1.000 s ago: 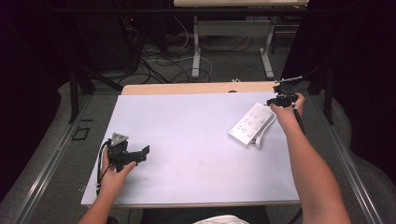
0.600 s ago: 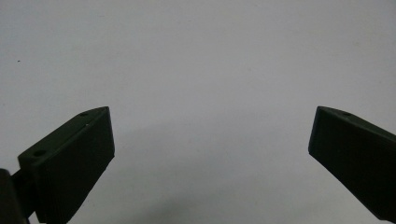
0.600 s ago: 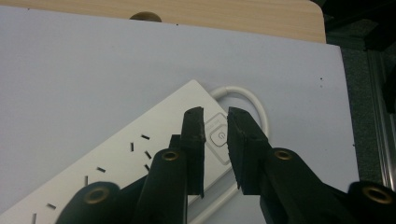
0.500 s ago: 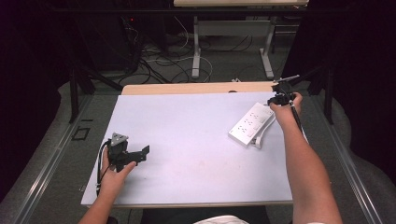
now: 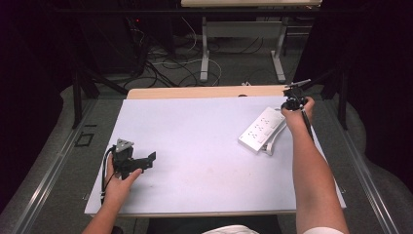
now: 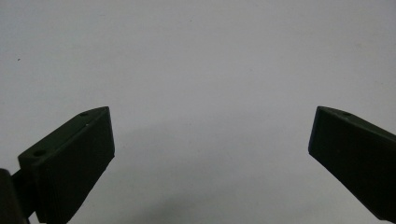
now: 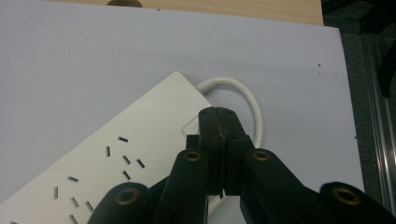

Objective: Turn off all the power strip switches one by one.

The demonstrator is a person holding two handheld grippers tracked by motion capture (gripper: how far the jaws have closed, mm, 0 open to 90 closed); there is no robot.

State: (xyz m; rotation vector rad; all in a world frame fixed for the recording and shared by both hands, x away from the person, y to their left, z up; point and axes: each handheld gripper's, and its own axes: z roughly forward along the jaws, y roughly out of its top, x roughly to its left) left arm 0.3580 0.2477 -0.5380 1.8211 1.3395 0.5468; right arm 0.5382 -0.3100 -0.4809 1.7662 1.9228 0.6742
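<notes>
A white power strip lies slantwise at the table's right, its white cable curling beside it. My right gripper hovers over the strip's far end. In the right gripper view its jaws are shut with nothing between them, tips over the end of the strip by the small square switch, where the cable loops out. I cannot tell whether they touch it. My left gripper rests at the front left. It is open, with bare table between the jaws.
The pale table top has a wooden strip along its far edge. Beyond it on the floor are desk legs and loose cables. A metal rail runs past the right side.
The right forearm has shifted slightly left while its gripper stays over the strip's end. The left gripper has not moved.
</notes>
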